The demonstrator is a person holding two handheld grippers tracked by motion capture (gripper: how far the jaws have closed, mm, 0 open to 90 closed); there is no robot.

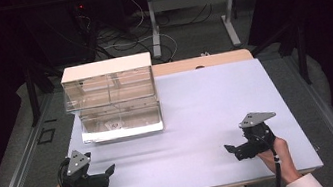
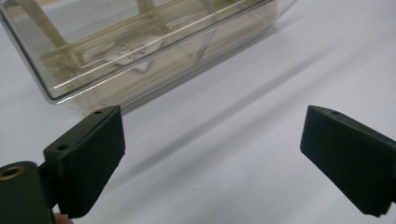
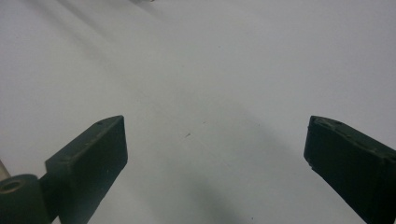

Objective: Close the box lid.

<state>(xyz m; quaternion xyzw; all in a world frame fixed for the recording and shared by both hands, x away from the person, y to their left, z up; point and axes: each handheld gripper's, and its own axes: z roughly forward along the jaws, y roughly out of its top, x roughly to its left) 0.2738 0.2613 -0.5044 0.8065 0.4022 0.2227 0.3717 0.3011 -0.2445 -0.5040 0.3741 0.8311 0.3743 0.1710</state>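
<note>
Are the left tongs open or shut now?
Open. In the left gripper view the left tongs stand wide apart over bare table, nothing between them; the clear box lies ahead.

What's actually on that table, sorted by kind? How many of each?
Black grippers: 2, the left gripper and the right gripper, both open and holding nothing
Clear plastic boxes: 1, the clear box with a white top, at the table's far left
Total: 3 things on the pale table

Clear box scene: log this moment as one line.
left gripper: open, empty | right gripper: open, empty | clear box: on table, untouched, beyond left gripper
</note>
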